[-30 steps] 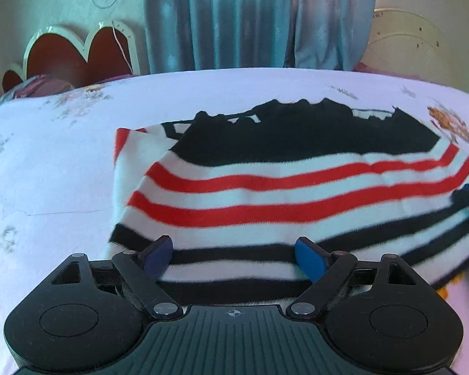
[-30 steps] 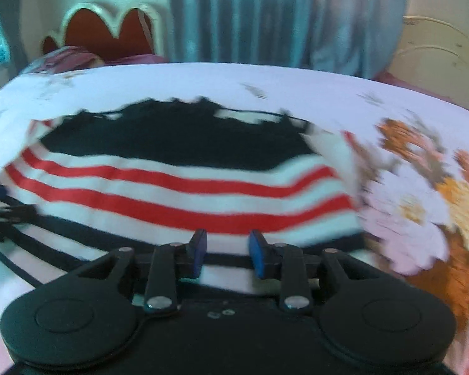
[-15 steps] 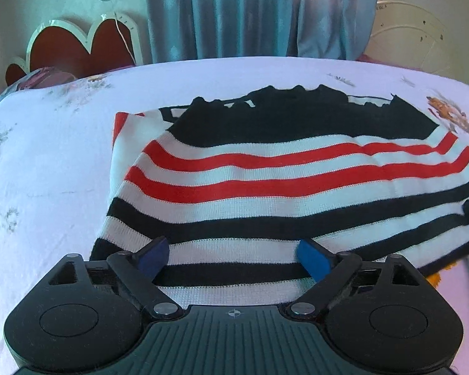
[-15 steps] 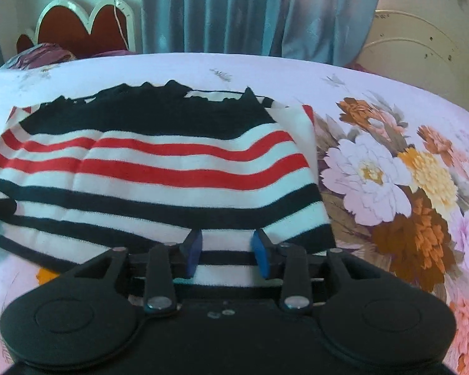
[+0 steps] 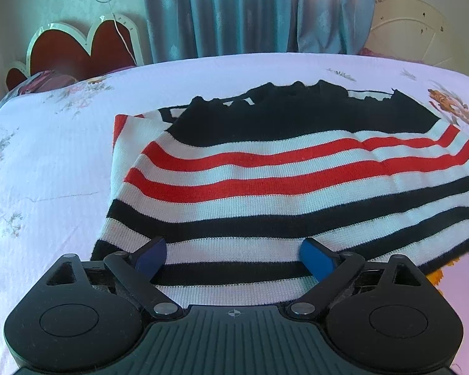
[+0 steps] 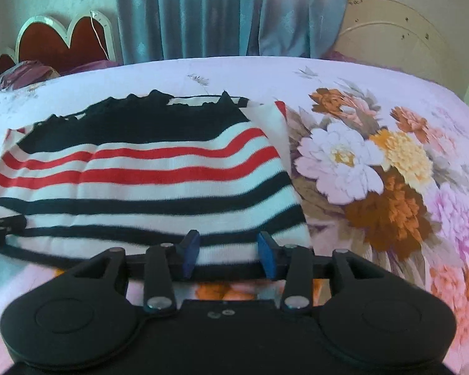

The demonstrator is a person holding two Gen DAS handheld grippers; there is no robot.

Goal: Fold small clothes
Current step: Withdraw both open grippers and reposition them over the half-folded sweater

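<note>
On the bedsheet (image 5: 47,168), both tongs gape over the striped sweater (image 5: 281,172)

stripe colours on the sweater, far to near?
Sweater: solid black band, then red and white stripes, then black and white. Clearest in the left wrist view.

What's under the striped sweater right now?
The floral bedsheet shows all around the striped sweater, with orange print peeking out at its near edge. A lower striped layer of the sweater sticks out at the far corners. Anything else beneath is covered.
</note>
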